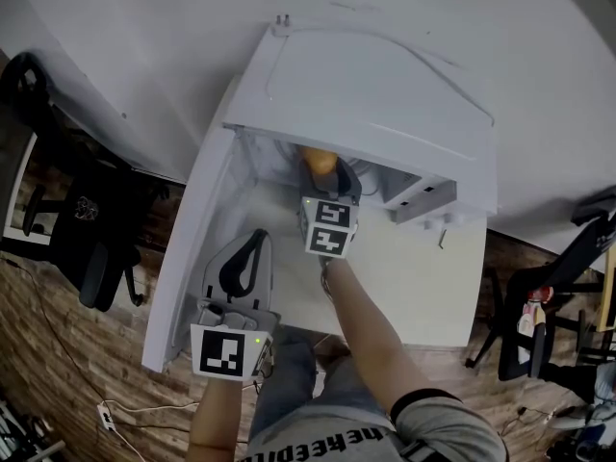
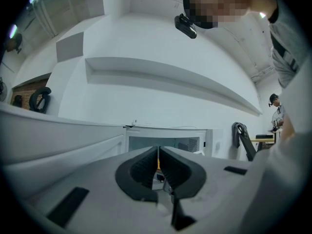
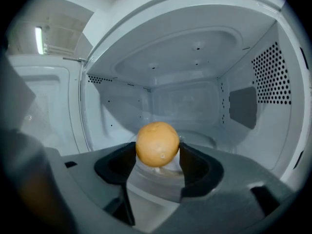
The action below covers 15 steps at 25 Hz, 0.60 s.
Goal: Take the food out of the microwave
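Observation:
An orange [image 3: 157,144] is inside the white microwave [image 1: 385,94], over its glass turntable [image 3: 195,141]. My right gripper [image 3: 157,151] reaches into the cavity, and both of its dark pads touch the orange's sides, so it is shut on the fruit. In the head view the orange [image 1: 318,159] shows just under the microwave's front edge, ahead of the right gripper [image 1: 335,173]. The microwave door [image 1: 192,248] is swung open to the left. My left gripper [image 1: 248,248] hangs beside that door with its jaws closed together and nothing in them; in its own view the left gripper [image 2: 159,154] faces the open microwave.
The microwave stands on a white table [image 1: 414,268] against a white wall. A black office chair [image 1: 91,224] is on the left and another chair [image 1: 568,277] on the right. Cables [image 1: 115,414] lie on the wood floor. A black stand [image 2: 242,136] shows at the right.

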Tool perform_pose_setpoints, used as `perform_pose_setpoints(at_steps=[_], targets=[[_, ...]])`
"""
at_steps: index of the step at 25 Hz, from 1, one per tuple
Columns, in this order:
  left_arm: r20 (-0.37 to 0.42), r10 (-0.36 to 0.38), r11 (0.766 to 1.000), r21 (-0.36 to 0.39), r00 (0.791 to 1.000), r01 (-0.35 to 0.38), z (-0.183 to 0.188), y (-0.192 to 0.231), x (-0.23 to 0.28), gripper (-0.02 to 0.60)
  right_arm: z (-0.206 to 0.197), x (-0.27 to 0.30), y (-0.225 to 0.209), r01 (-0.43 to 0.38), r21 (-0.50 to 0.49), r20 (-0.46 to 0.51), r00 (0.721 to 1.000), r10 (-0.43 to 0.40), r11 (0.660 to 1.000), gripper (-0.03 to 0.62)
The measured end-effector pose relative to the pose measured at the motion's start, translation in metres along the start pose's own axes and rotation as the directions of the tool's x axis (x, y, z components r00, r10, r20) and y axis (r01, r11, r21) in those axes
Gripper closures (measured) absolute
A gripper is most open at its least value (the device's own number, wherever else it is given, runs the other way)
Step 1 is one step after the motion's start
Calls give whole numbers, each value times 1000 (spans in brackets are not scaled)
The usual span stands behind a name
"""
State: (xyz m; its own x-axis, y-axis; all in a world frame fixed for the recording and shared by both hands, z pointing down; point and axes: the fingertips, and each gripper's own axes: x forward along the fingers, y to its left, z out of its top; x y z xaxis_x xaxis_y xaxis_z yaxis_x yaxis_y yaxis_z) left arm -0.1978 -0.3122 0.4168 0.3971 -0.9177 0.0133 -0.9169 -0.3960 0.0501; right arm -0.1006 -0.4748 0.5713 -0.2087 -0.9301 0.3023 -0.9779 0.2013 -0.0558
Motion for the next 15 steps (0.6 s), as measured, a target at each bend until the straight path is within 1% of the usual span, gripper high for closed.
perform_pose_setpoints(at_steps=[5,13,15], targets=[[4,0,1000,-3,1000,0,0,0,0,568,0,-3,1,-10,-10,12,1000,10,1000,315],[5,0,1000,-3,1000,0,1,-5,-2,568,-5,-19,6,-66,-49,6,998,66,997,318],[6,1,1000,-4,1000,-1,2,-6,-2,568,-2,-26,8,-86,-47,29,996,87,995,318]])
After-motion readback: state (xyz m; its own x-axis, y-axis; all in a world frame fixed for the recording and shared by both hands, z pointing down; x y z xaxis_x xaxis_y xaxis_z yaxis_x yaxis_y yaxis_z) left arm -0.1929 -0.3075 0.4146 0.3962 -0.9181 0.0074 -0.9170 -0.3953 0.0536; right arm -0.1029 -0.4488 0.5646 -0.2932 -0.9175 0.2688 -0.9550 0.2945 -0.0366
